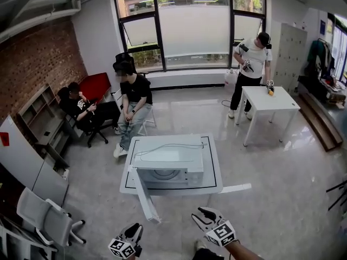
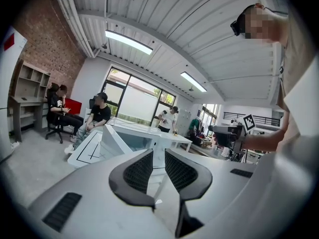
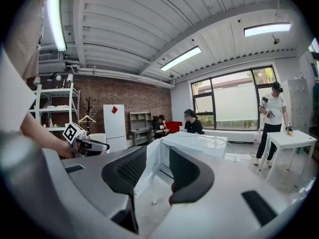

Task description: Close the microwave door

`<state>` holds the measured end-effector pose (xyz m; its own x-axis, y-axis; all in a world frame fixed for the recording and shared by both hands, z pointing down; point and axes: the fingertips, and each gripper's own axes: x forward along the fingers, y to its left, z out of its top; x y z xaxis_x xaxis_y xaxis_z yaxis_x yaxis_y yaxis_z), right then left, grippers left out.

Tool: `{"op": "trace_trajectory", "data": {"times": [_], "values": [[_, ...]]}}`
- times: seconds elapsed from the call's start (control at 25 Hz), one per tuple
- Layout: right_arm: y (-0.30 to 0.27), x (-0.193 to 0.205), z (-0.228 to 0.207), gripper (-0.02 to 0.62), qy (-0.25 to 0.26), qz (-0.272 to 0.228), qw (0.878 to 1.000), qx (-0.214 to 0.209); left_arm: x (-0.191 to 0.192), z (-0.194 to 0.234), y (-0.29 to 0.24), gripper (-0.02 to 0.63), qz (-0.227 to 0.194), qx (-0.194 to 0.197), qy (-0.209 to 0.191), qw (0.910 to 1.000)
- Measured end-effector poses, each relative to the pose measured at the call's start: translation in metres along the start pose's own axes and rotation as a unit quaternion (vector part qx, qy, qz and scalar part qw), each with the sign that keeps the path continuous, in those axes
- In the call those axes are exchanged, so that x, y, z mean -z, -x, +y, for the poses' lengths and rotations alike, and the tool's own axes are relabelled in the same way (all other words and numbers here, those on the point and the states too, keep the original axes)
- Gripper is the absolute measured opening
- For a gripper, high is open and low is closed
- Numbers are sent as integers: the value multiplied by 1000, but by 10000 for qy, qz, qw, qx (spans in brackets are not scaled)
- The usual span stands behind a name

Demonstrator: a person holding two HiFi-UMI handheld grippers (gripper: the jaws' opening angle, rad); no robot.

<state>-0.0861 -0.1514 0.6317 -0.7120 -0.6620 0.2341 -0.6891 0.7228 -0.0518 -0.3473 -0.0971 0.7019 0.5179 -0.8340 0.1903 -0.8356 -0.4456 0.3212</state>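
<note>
A white microwave (image 1: 169, 160) stands on a low white table (image 1: 216, 173) in the middle of the room. Its door (image 1: 143, 195) hangs wide open, swung out toward me on the left side. My left gripper (image 1: 135, 233) hovers at the bottom, just below the door's free edge, touching nothing. My right gripper (image 1: 201, 216) floats to the right of the door, also apart from it. In the left gripper view the jaws (image 2: 158, 156) stand slightly apart, empty, facing the microwave (image 2: 137, 137). The right gripper (image 3: 157, 156) is open and empty, aimed at the door (image 3: 147, 169).
Two people sit at back left near a red sofa (image 1: 95, 85). Another person (image 1: 250, 64) stands by a white table (image 1: 270, 103) at back right. Grey office chairs (image 1: 46, 216) stand at lower left. A white fridge (image 3: 114, 126) stands by the brick wall.
</note>
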Motion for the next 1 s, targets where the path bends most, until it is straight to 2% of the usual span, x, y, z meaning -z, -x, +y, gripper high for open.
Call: {"op": "trace_trajectory", "data": {"times": [0.56, 0.8, 1.0], "values": [[-36, -15, -52, 149, 206, -35, 9973, -704, 7, 12, -33, 63, 51, -808, 74, 9967], [-55, -18, -68, 149, 330, -15, 9954, -897, 9, 25, -38, 63, -8, -1044, 80, 9945], [-60, -21, -65, 149, 383, 32, 9939, -1033, 30, 35, -36, 64, 83, -1108, 70, 9938]]}}
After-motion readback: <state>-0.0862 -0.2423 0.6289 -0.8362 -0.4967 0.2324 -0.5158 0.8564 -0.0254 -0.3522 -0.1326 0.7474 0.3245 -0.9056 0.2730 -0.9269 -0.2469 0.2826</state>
